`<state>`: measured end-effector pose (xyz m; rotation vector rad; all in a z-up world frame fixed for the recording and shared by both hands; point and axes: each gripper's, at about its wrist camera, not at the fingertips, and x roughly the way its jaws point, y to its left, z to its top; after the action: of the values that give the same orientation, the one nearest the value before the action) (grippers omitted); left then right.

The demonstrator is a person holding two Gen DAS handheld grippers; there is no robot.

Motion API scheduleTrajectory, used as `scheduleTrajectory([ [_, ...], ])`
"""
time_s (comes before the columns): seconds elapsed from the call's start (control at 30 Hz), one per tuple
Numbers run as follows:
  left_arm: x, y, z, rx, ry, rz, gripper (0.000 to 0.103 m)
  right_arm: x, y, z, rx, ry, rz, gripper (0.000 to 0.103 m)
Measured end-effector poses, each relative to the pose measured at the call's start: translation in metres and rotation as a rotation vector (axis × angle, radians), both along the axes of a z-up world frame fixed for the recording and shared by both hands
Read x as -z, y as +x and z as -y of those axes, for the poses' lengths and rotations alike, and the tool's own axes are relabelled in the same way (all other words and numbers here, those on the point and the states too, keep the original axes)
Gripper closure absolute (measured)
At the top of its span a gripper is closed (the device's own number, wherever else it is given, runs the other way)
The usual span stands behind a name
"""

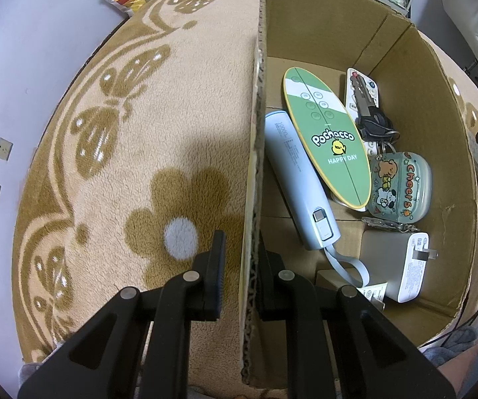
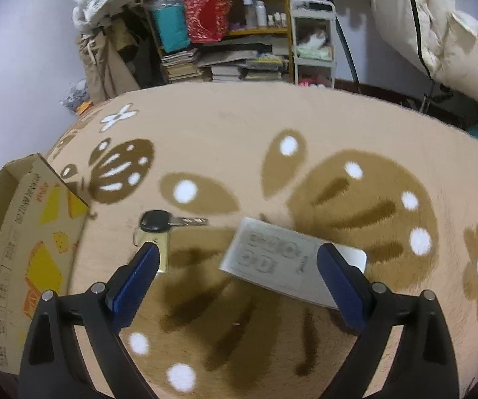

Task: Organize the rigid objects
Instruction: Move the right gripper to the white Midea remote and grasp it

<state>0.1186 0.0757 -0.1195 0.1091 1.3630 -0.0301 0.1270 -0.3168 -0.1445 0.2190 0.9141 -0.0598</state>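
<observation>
On the fleece blanket (image 2: 225, 126), patterned with brown butterflies and flowers, stands an open cardboard box (image 1: 405, 76), whose left wall passes between the fingers of the left gripper (image 1: 239, 276); the jaws appear closed to the wall's thickness, though firm contact cannot be confirmed. Inside, from largest to smallest: a green oval "Pochacco" remote (image 1: 327, 136) leaning over a pale blue power bank (image 1: 297, 179), a white wall charger (image 1: 402, 266) near the box's front right corner, a translucent "cheers" case (image 1: 402, 183), and a bunch of keys (image 1: 373, 121) lying on a white remote (image 1: 352, 89). Outside the box, toward the blanket's near edge, lie a flat white remote (image 2: 282, 259) and, just left of it, a black-headed key (image 2: 169, 222) with a brass tag. The right gripper (image 2: 239, 266) hovers wide open and empty, its fingers straddling the flat remote. That remote is judged light, stiff and smooth-faced, probably best pinched across its narrow width near mid-length; the soft pile beneath should let the fingertips sink below its edges. The key is small and thin, probably easiest to take by its thicker head.
</observation>
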Motion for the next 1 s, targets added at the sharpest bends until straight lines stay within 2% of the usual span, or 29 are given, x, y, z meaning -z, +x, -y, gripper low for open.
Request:
scheduleTrajectory([
  [0.23,0.000,-0.001,0.000,0.001,0.002,0.001,0.088,0.020,-0.002,0.014,0.009,0.003,-0.052,0.003],
  [0.53,0.000,-0.001,0.002,0.005,0.009,0.002,0.088,0.024,0.011,0.009,-0.055,-0.107,-0.098,0.000],
  [0.67,0.000,-0.001,0.002,0.005,0.009,0.002,0.088,0.025,0.013,0.004,-0.117,-0.120,-0.118,0.000],
  [0.83,0.000,-0.001,0.002,0.005,0.009,0.002,0.088,0.034,0.019,0.000,-0.129,-0.253,-0.157,0.000],
  [1.0,0.000,-0.001,0.002,0.005,0.009,0.002,0.088,0.034,0.029,0.010,-0.128,-0.240,-0.169,0.000],
])
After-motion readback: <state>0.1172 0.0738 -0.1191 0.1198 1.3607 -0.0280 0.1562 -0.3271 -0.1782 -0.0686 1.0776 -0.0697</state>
